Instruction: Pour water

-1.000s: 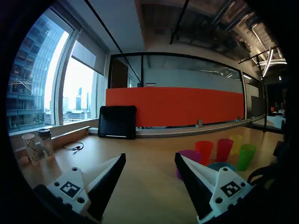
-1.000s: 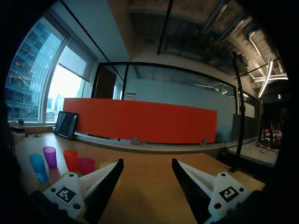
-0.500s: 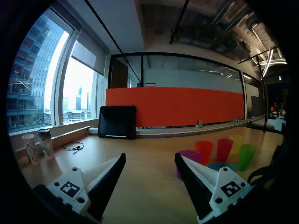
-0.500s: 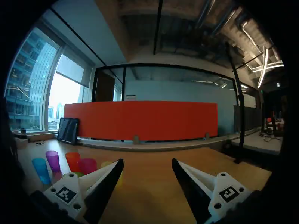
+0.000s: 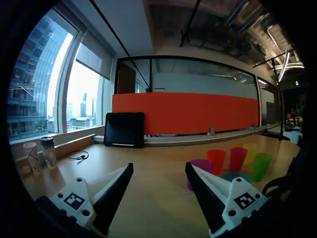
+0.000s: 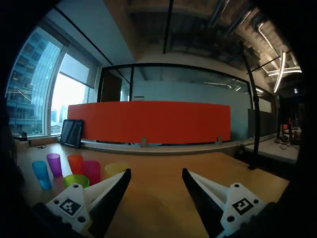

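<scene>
Several coloured plastic cups stand together on the wooden table [image 5: 158,206]. In the left gripper view they sit to the right: purple cup [image 5: 201,164], orange cup [image 5: 216,158], pink cup [image 5: 237,157], yellow cup [image 5: 251,150], green cup [image 5: 261,166], and a blue cup [image 5: 232,176] partly behind the right finger. My left gripper [image 5: 158,166] is open and holds nothing. In the right gripper view the cups are at the lower left: blue cup [image 6: 41,173], purple cup [image 6: 54,163], orange cup [image 6: 75,162], pink cup [image 6: 91,170], green cup [image 6: 76,180], yellow cup [image 6: 115,169]. My right gripper [image 6: 155,171] is open, with bare table between its fingers.
A dark tablet [image 5: 124,129] leans against the ledge below an orange partition [image 5: 186,112]. By the window at far left stand a clear cup [image 5: 31,155] and a lidded bottle [image 5: 48,150], with a black cable [image 5: 77,155] nearby. A desk [image 6: 273,152] stands to the right.
The right gripper view has shifted so that the cups sit higher and the green and yellow cups show more fully. The left gripper has stayed still.
</scene>
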`<action>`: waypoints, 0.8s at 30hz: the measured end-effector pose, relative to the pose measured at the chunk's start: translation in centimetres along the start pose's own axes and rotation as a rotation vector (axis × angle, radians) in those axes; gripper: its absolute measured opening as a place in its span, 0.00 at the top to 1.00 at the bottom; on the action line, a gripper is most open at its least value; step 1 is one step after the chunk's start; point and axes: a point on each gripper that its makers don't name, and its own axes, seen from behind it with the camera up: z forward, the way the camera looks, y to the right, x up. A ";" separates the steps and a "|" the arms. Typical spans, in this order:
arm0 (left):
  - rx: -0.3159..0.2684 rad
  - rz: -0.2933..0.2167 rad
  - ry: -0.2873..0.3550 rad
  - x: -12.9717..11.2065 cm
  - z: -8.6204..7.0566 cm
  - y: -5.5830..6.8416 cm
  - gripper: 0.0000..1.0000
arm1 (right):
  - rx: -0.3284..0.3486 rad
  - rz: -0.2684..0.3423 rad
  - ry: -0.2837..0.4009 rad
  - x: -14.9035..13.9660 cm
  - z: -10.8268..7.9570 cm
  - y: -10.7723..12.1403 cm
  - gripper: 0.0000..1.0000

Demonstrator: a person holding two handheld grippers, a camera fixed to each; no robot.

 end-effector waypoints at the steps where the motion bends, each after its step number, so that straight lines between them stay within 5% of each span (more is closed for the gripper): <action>1: 0.000 0.000 0.000 0.0 0.0 0.0 0.02 | -0.001 0.003 -0.003 -0.1 0.0 0.1 0.00; 24: 0.000 0.000 0.000 0.0 0.0 -0.1 0.03 | -0.006 0.011 -0.020 -0.5 0.2 0.1 0.00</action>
